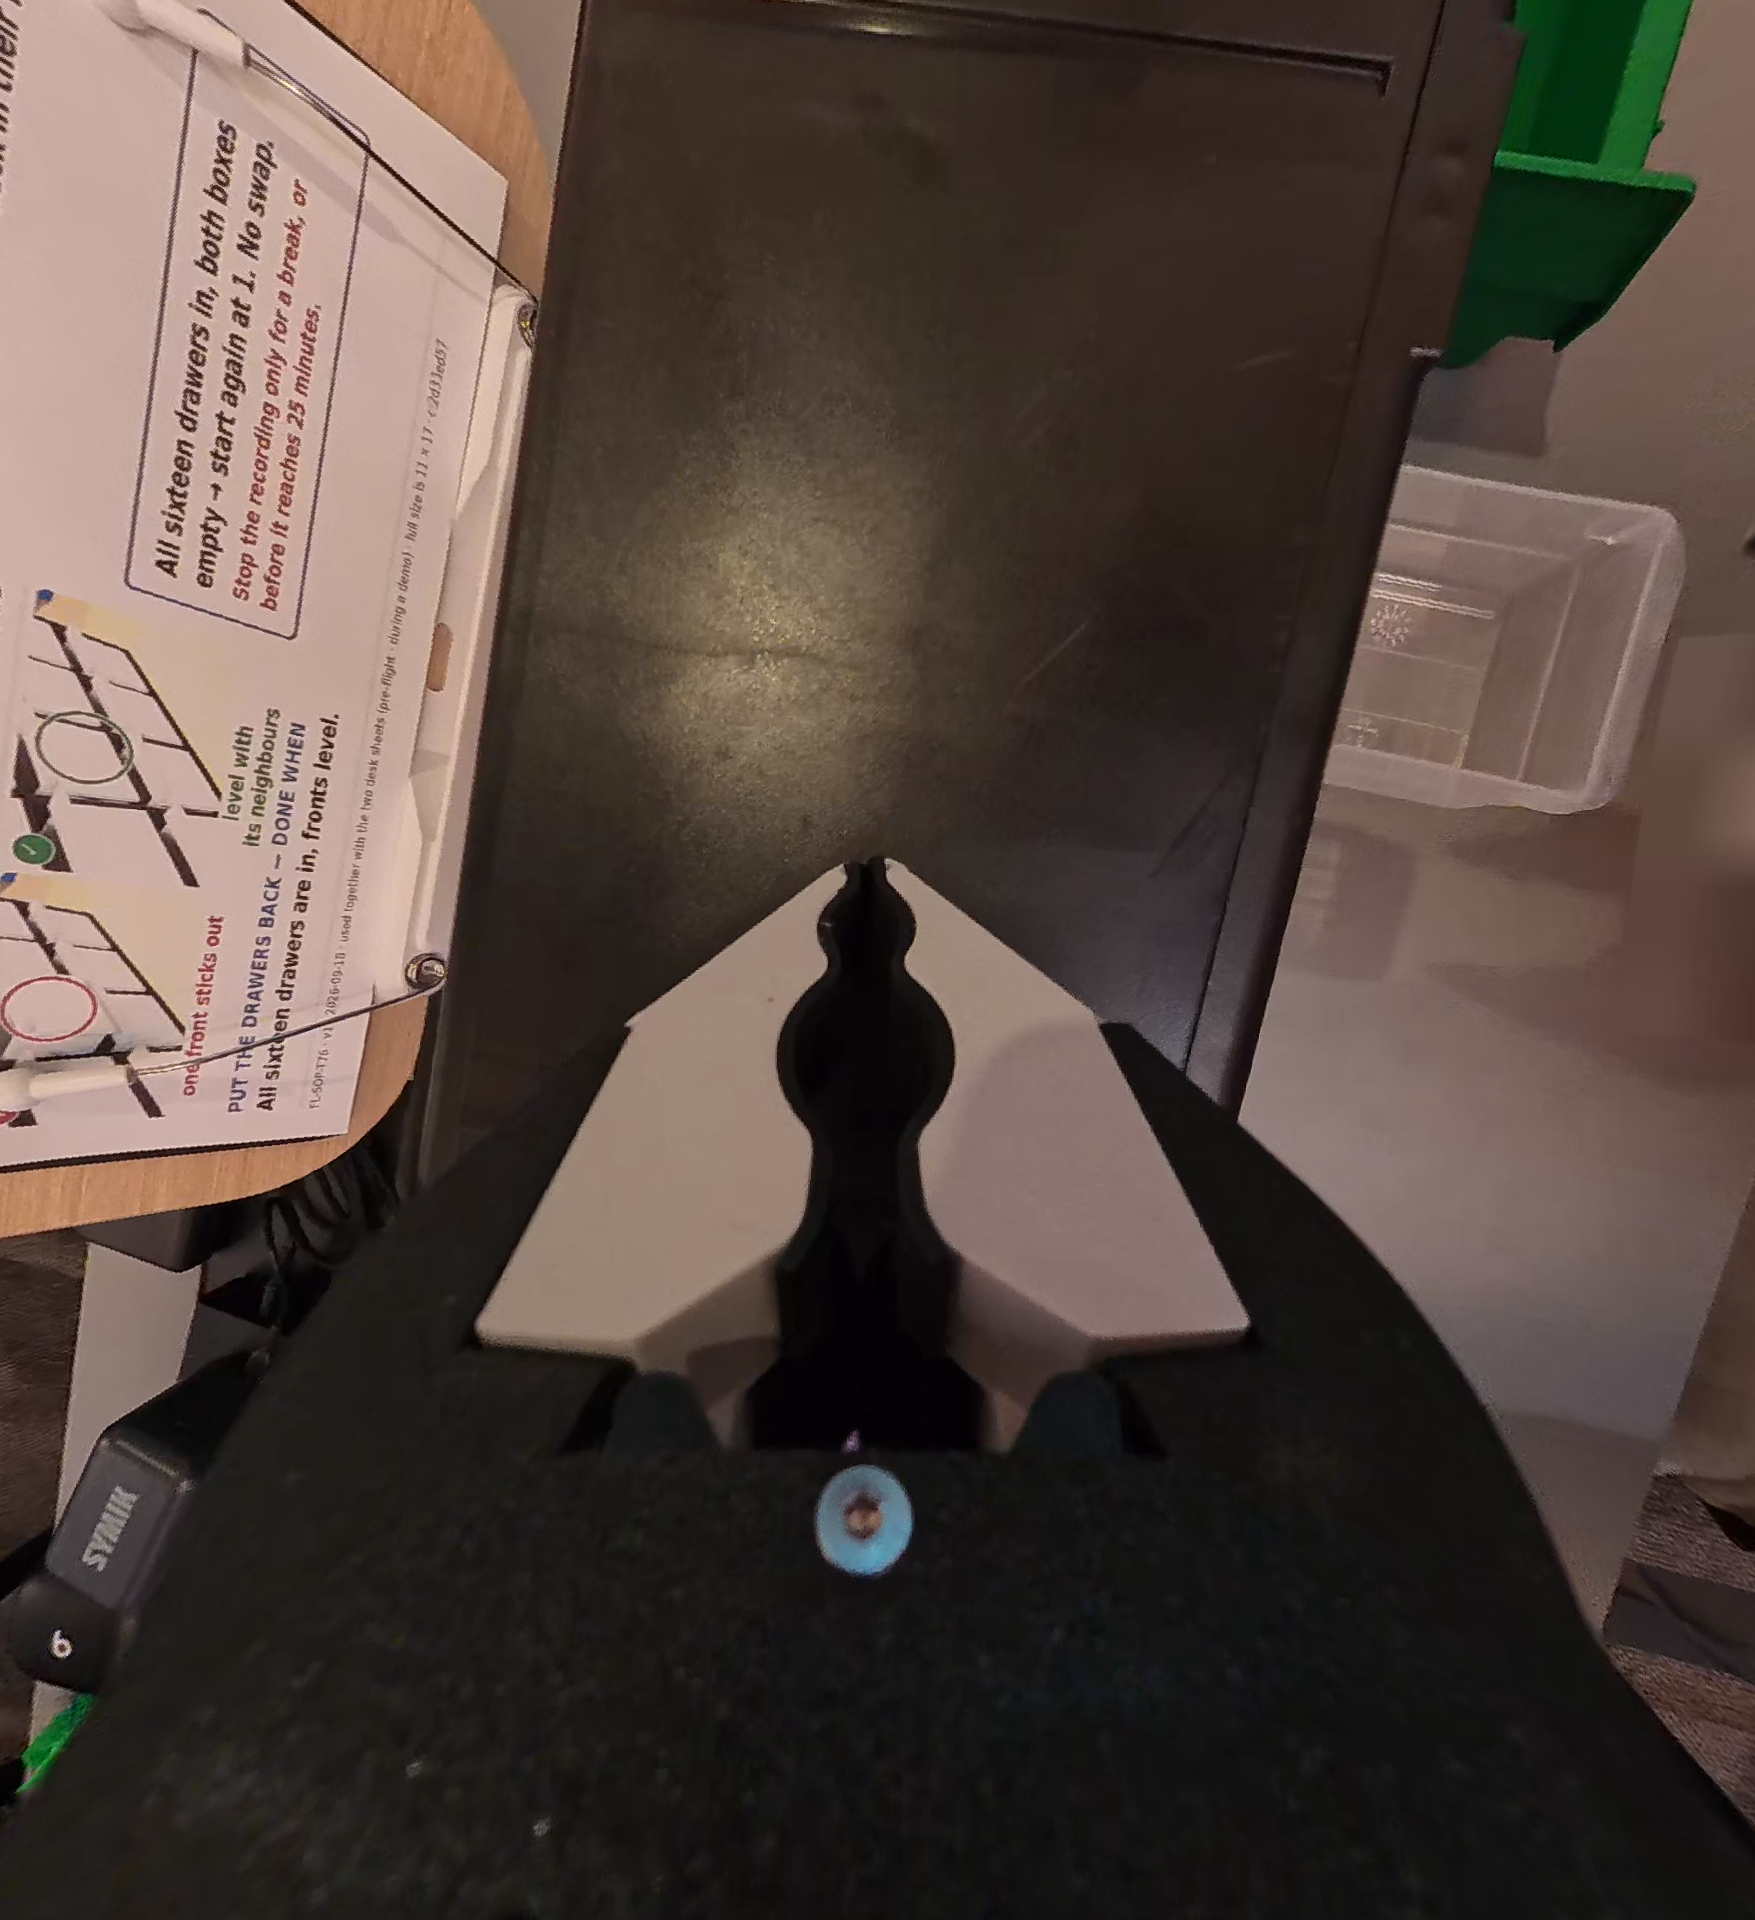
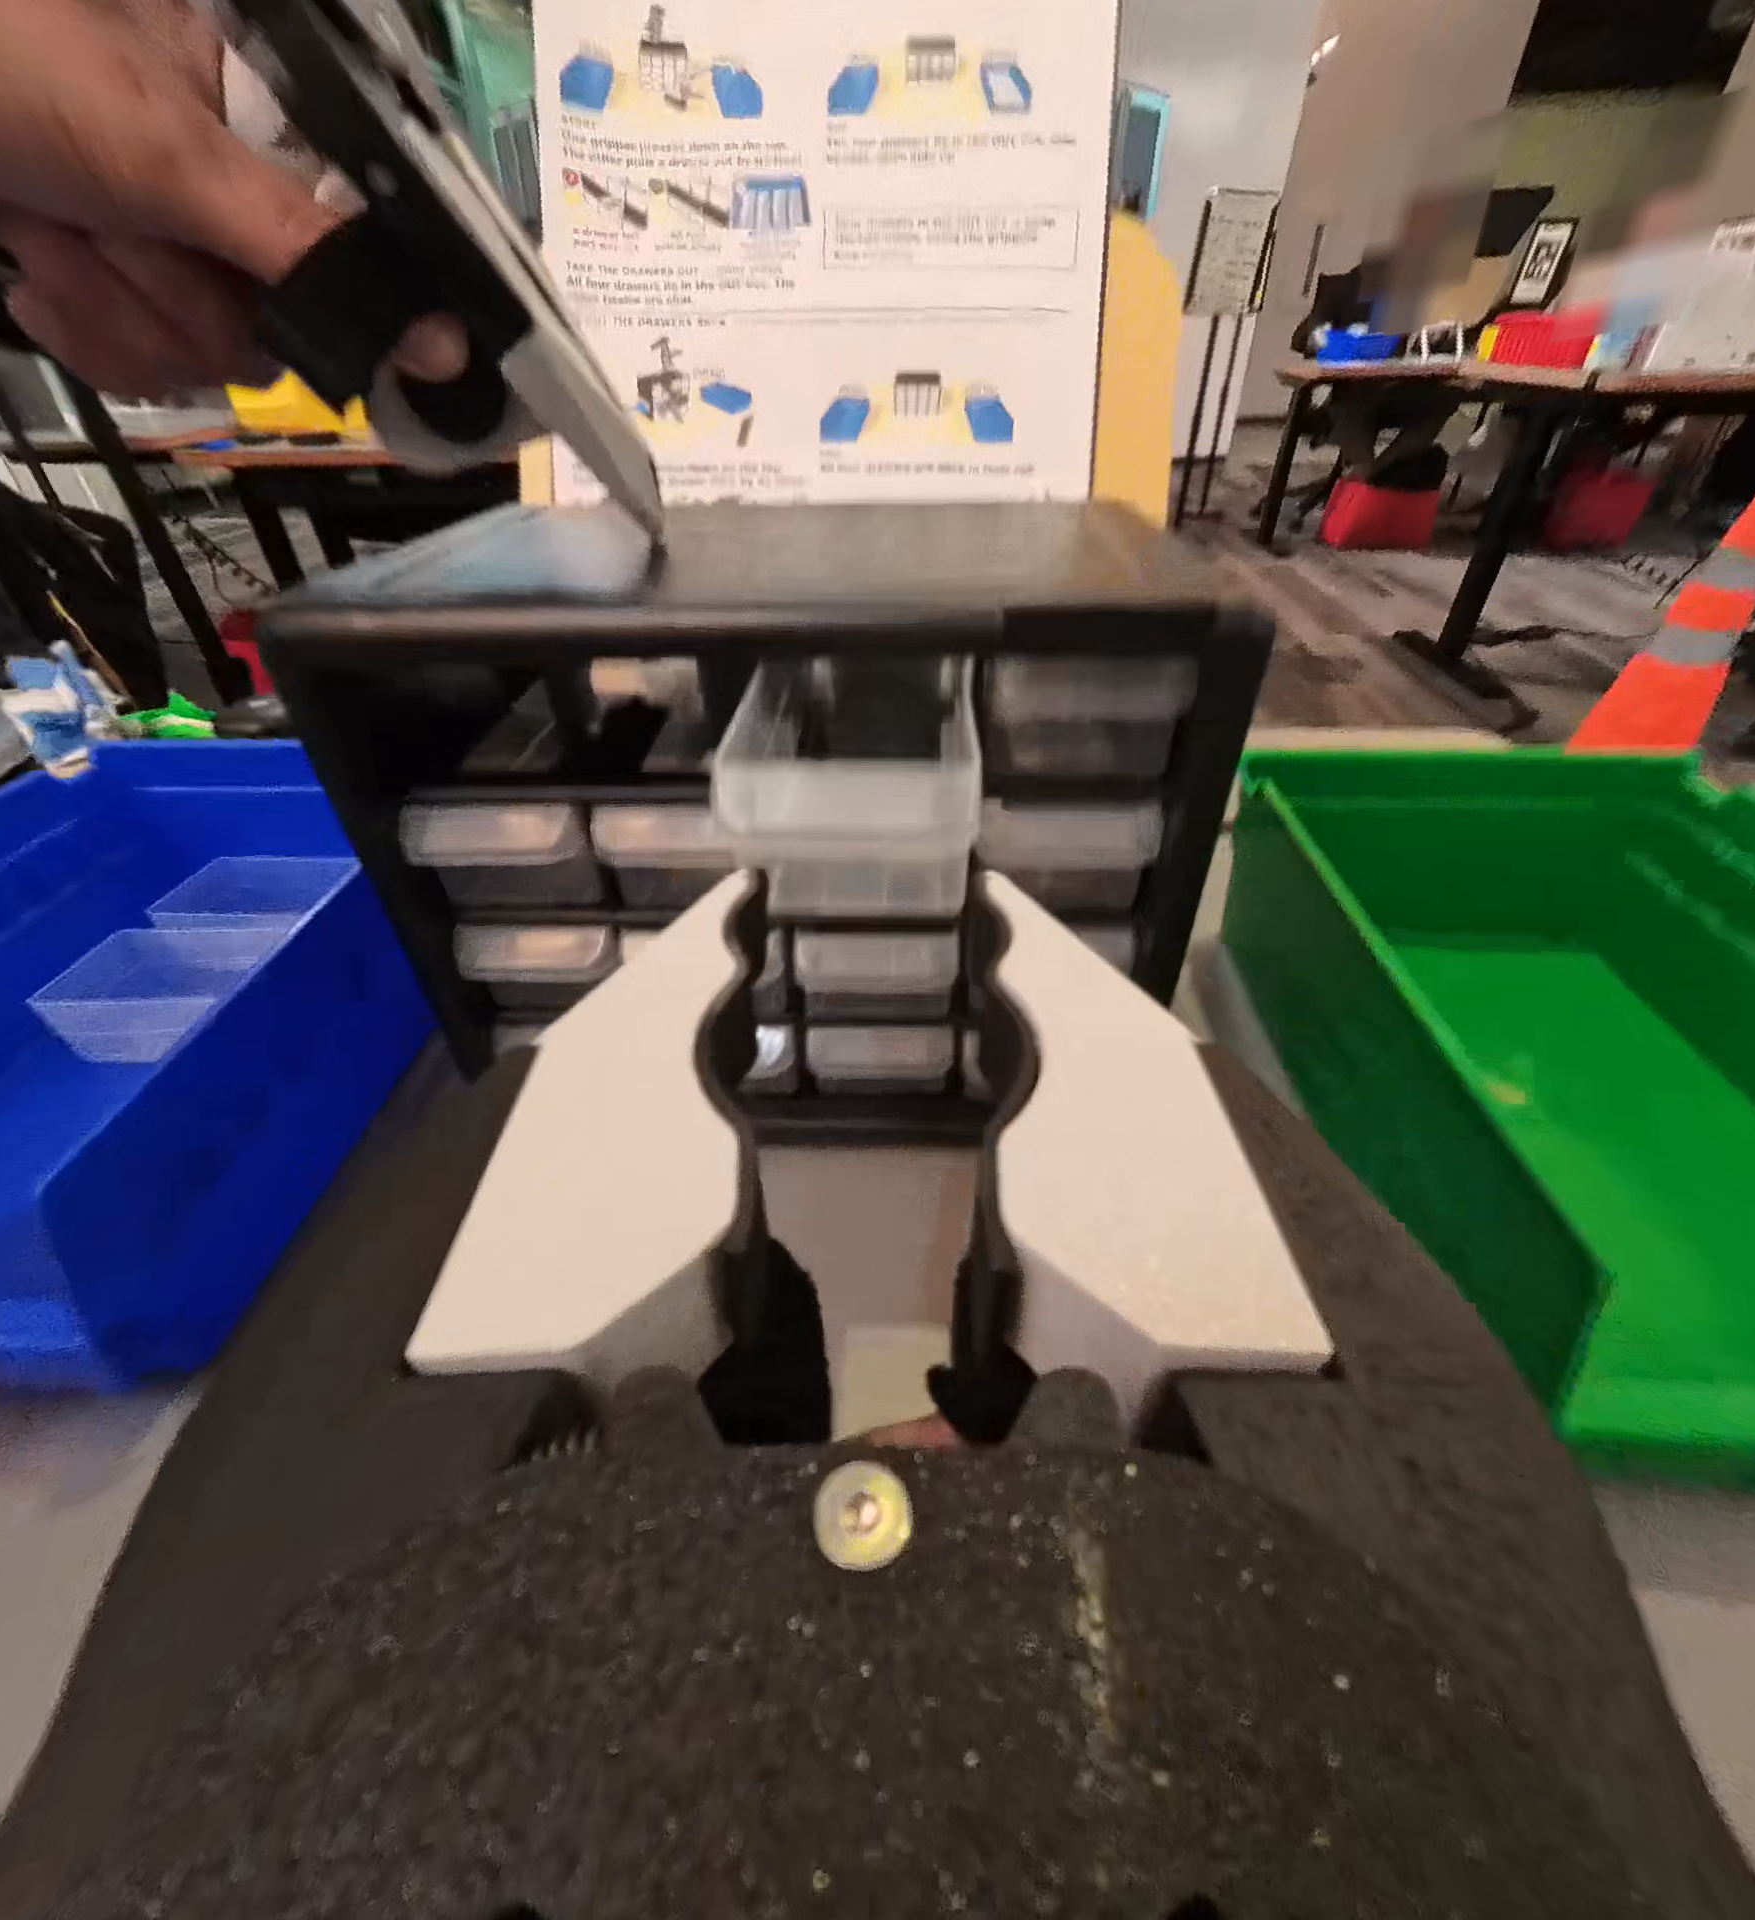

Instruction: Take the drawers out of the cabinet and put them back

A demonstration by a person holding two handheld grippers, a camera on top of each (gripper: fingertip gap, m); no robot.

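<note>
The black cabinet (image 2: pixel 1205 727) stands between two bins, with clear drawers in most slots. The two top-left slots are empty. My right gripper (image 2: pixel 868 888) is closed on the sides of a clear drawer (image 2: pixel 847 800), which sticks partway out of the top row, third slot. My left gripper (image 1: pixel 868 868) is shut and empty, its tips pressed on the cabinet top (image 1: pixel 956 468). It also shows in the right wrist view (image 2: pixel 644 520), held by a hand at the cabinet's top left. Two clear drawers (image 2: pixel 140 997) lie in the blue bin (image 2: pixel 125 1195).
A green bin (image 2: pixel 1579 1091) with nothing in it sits right of the cabinet and shows in the left wrist view (image 1: pixel 1579 208). An instruction sheet (image 2: pixel 821 239) stands behind the cabinet. A clear tub (image 1: pixel 1496 644) lies beyond the table edge. An orange cone (image 2: pixel 1704 623) stands far right.
</note>
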